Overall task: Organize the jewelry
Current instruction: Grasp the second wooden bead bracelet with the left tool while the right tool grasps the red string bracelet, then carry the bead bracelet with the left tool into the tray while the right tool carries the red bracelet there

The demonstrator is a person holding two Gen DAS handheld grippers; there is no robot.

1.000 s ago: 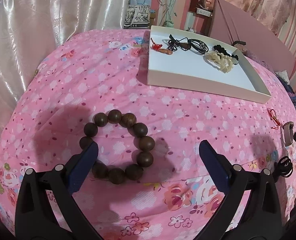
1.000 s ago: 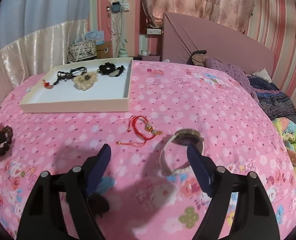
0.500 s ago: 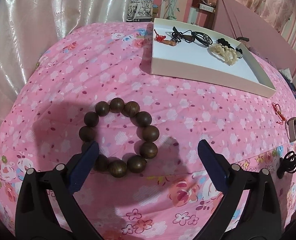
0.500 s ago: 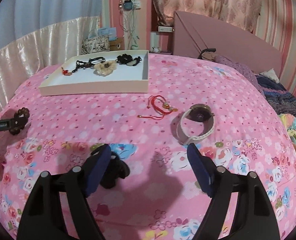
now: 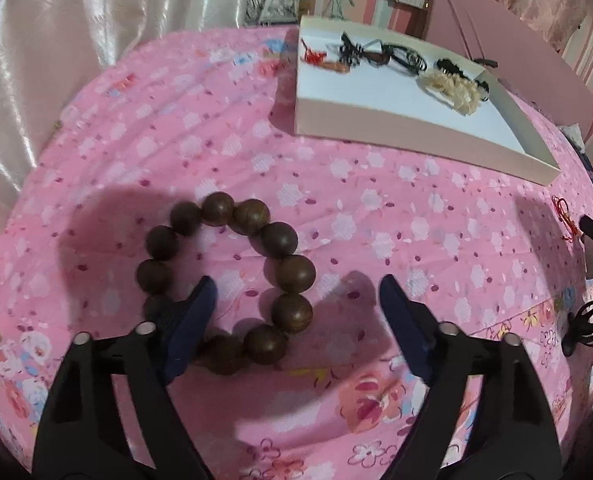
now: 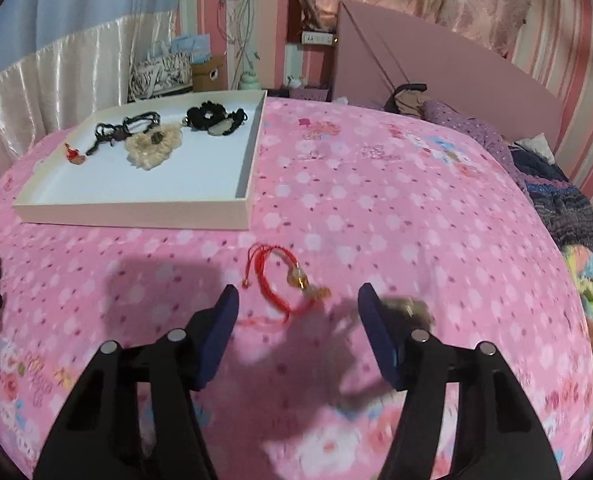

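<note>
A bracelet of large brown wooden beads lies on the pink flowered bedspread. My left gripper is low over it, one finger inside the ring and the other outside on the right. Its jaws are closing with the ring's right side between them, and the pads are not touching the beads. A red cord bracelet with amber beads lies between the fingers of my right gripper. Those jaws are closing too, still clear of the cord. A white tray farther back holds several pieces.
A watch, blurred, lies just behind the right gripper's right finger. A black hair claw sits at the bedspread's right edge in the left wrist view. Satin curtain hangs on the left, a pink headboard behind, and bedding is piled at the right.
The left jaws narrowed and one finger now sits inside the bead ring. The right gripper came forward to the red cord bracelet, and its jaws narrowed around it.
</note>
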